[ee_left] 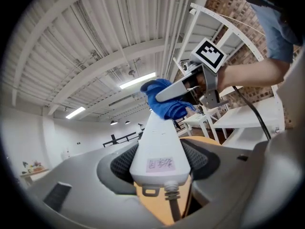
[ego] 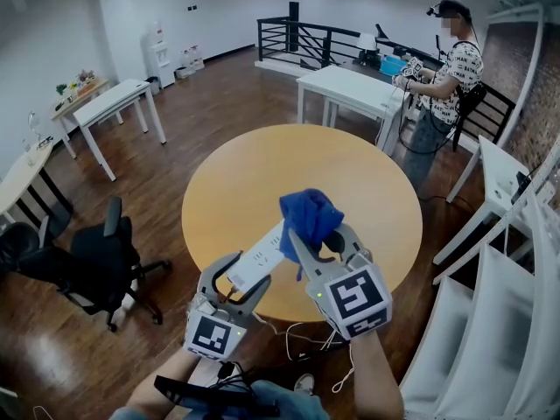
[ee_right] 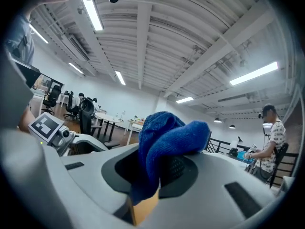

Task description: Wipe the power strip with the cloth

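The left gripper is clamped on the corded end of the white power strip, its pads pressing the strip's two long sides. The strip juts straight out ahead of those jaws, lifted clear above the round wooden table; its cable drops from the end nearest the gripper's body. The right gripper is closed on a bunched blue cloth, which bulges beyond its jaw tips and hangs a little below them. Seen from the left gripper, the cloth lies at the strip's far end, on its upper face; it appears to touch, though contact is not certain. The right gripper comes in from the left one's right side, crossing over that far end.

I judge that the wiping itself is in hand, with the cloth at the strip's outer end. The next move calls for drawing the cloth along the face toward the left jaws under light, even pressure; the left grip must hold firm so the strip neither twists nor slips. The sides and underside probably need the strip turned afterwards.
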The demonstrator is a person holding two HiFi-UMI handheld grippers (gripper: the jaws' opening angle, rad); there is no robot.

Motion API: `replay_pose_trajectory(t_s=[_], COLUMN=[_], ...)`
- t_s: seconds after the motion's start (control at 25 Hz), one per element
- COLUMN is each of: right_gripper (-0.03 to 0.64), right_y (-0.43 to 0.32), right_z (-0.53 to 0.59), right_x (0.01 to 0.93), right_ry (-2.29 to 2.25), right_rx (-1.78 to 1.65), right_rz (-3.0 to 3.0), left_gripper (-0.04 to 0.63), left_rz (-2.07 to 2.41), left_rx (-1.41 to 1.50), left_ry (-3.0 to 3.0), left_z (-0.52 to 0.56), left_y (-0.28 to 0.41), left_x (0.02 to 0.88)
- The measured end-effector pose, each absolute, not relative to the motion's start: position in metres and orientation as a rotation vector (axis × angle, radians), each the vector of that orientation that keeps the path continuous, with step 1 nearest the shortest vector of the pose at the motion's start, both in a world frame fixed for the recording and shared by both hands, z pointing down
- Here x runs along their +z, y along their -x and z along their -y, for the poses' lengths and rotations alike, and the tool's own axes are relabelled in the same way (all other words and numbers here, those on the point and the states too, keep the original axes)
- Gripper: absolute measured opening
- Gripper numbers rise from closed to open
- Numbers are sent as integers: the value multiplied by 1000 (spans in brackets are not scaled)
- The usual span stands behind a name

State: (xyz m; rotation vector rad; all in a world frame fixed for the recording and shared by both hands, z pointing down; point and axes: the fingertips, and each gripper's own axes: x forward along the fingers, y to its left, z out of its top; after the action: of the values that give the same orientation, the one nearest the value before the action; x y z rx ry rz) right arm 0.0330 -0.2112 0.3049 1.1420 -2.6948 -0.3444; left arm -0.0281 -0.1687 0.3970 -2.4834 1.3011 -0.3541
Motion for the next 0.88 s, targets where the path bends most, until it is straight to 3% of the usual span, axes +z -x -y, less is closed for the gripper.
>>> replay_pose_trajectory(t_s=[0.28,0.88], right_gripper=[71,71], right_y=[-76,-40], right_z=[232,211], right_x=[278,293], right_ry=[-1331,-1207], right_rx=[-371,-334], right_rz=[2663,2727], left_gripper=[284,284], left_rz=[-1293,-1296], left_rx=[-345,-340], left_ry=[2490,2505], left_z=[166,169], left_y=[24,20], left_x=[395,391])
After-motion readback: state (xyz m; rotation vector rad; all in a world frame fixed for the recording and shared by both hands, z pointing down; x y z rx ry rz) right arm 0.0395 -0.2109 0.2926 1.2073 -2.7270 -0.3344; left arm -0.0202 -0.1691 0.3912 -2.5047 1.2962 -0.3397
